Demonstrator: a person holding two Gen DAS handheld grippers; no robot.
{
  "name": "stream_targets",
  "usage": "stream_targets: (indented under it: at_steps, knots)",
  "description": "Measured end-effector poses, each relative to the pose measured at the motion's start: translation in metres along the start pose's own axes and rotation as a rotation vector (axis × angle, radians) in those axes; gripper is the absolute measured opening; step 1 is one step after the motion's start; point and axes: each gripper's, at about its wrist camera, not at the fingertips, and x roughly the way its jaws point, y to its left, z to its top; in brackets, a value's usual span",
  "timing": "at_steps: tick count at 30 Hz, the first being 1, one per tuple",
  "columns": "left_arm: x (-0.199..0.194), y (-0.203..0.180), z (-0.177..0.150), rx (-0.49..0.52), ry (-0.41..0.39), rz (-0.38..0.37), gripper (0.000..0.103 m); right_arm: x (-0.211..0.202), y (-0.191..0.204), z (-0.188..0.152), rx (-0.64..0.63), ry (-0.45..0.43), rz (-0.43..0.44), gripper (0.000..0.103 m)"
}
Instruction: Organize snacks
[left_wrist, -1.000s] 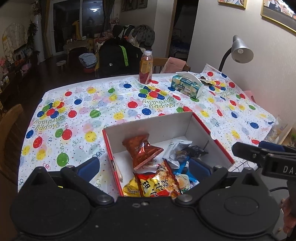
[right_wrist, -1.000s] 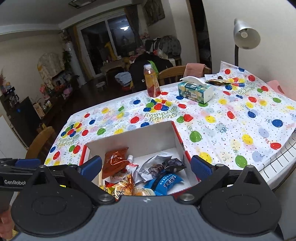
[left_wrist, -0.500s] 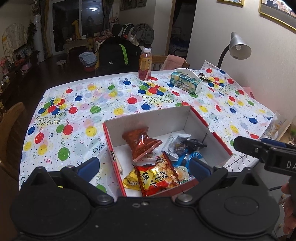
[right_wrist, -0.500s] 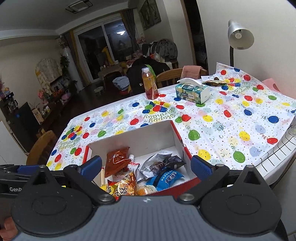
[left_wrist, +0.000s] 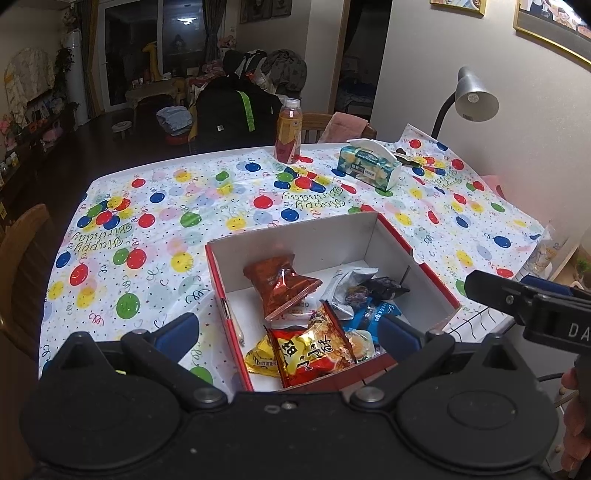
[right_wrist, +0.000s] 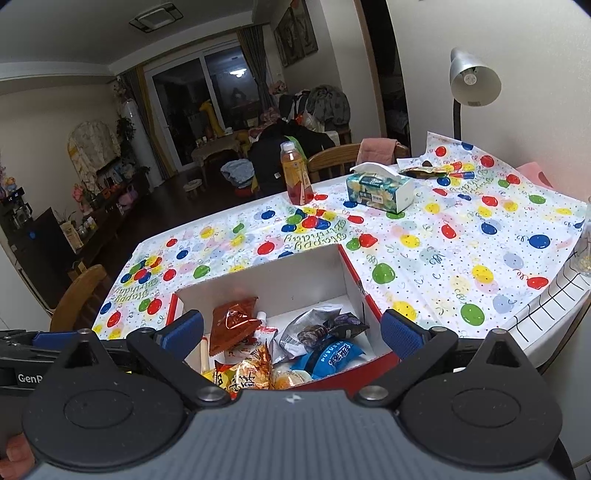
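Left gripper (left_wrist: 288, 328) spread wide, nothing between its fingers, held above the near edge of the box (left_wrist: 314, 236). Right gripper (right_wrist: 293, 328) equally wide, empty, also over the box's near edge. Snacks lie inside the box: red packet (left_wrist: 282, 288) left of centre, blue packet (right_wrist: 332, 360) toward the right wall. Bottle (left_wrist: 289, 131) stands well beyond the box.

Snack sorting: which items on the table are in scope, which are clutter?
In scope: red box, orange-brown packet, red-and-gold packet, blue packet, dark wrapped snacks.
Clutter: juice bottle, tissue box, desk lamp.
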Motion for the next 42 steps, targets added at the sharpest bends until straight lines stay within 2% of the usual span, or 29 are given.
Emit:
stream_targets:
  at_steps: [10,42]
  knots:
    - [-0.001,-0.003,0.004,-0.018,0.0,0.028,0.103,0.005,-0.006,0.008,-0.008,-0.001,0.021,0.103]
    - [0.003,-0.05,0.002,-0.123,-0.017,0.164,0.103,0.022,-0.049,0.029,-0.119,0.048,0.168,0.103]
